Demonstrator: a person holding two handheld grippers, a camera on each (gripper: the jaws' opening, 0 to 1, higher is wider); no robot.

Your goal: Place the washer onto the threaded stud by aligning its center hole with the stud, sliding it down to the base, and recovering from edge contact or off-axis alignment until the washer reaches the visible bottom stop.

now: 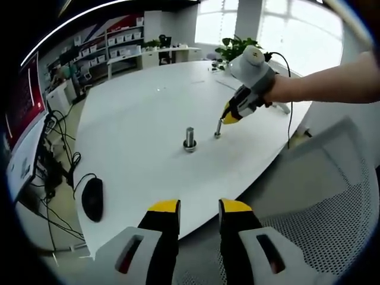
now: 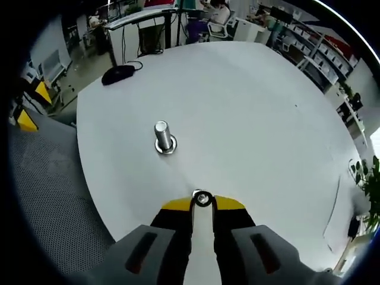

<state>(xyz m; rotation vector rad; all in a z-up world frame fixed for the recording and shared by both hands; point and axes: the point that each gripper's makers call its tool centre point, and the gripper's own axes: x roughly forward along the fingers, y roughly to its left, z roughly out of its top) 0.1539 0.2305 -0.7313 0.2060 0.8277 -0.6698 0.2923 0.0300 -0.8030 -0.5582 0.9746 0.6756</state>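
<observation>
Flanking stud (image 1: 189, 140) — mouse (image 1: 92, 199), washer (image 2: 202, 198)

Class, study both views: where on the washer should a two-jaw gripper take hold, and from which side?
Grip the washer by its outer rim on opposite edges, as the right gripper does, leaving the centre hole open. The stud stands upright, so approach it from above.

Upright steel stud (image 2: 161, 136) on base; small washer (image 2: 202, 199) apparently clamped nearby.
</observation>
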